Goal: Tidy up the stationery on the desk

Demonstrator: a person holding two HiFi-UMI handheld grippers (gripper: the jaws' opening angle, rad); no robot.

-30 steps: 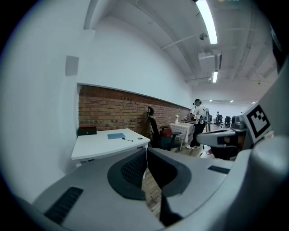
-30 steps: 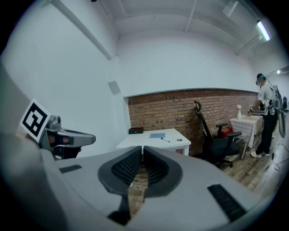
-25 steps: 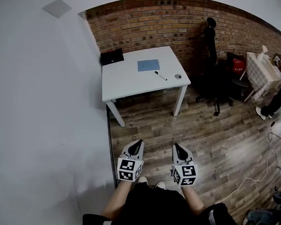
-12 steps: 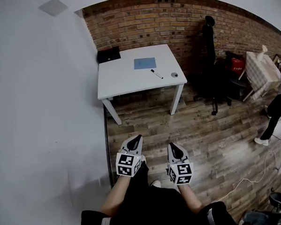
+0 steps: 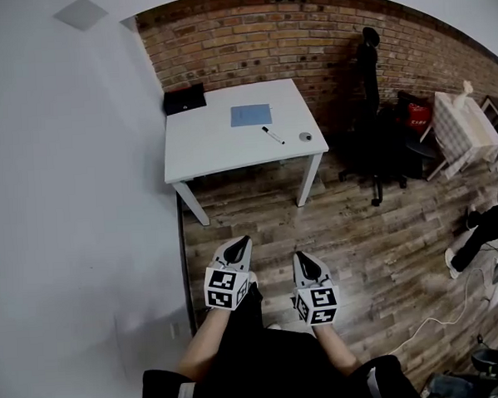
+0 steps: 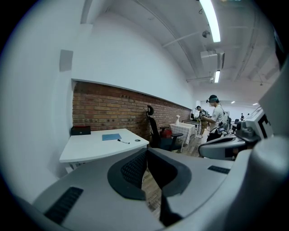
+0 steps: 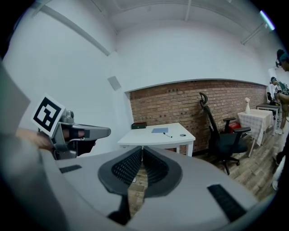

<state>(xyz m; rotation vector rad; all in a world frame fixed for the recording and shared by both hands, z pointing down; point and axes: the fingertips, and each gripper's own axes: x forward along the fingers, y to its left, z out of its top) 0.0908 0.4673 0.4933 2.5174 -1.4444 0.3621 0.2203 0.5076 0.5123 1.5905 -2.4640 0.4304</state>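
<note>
**Both grippers empty, desk well ahead**

The brick wall (image 5: 249,44) runs farthest ahead of the grippers, with the desk (image 5: 221,145) set against it, well beyond reach across bare floor. A chair (image 5: 377,137) stands ahead and off to the right of the right gripper (image 5: 299,256).

That gripper and the left gripper (image 5: 243,241) sit side by side at the person's waist, aimed at the desk. Both have their jaws pressed together with nothing between them, probably a carrying posture, since nothing is near enough to pick up.

On the desk, a black box (image 5: 184,98) sits at the far left corner, likely where things belong. A blue pad (image 5: 251,115), a pen (image 5: 272,135) and a small round item (image 5: 306,137) lie loose toward the right, not yet tidied.
</note>
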